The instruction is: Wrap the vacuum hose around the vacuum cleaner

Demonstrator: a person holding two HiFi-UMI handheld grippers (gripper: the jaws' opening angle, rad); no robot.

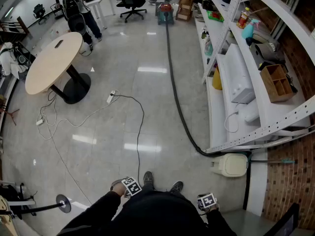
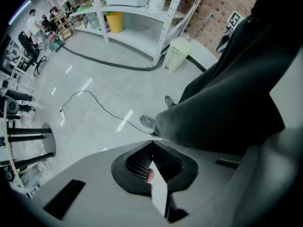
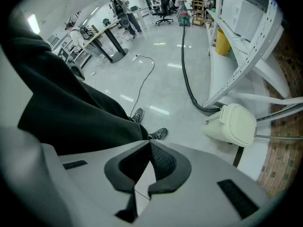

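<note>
The vacuum cleaner (image 1: 165, 12), red and teal, stands far off at the end of the aisle. Its black hose (image 1: 173, 82) runs along the floor beside the shelving and curls under the lowest shelf near a cream bin. The hose (image 3: 185, 70) also shows in the right gripper view, and the hose (image 2: 109, 63) in the left gripper view. My left gripper (image 2: 150, 148) is shut and holds nothing, pointing steeply down at the floor by my shoes. My right gripper (image 3: 149, 143) is likewise shut and empty. Both hang close to my body, far from the hose.
Metal shelving (image 1: 236, 82) lines the right side, with a cream bin (image 1: 230, 165) at its near end. A round table (image 1: 51, 63) stands at left. A power strip (image 1: 111, 97) and thin cables trail over the floor. People (image 1: 76, 9) stand at the far left.
</note>
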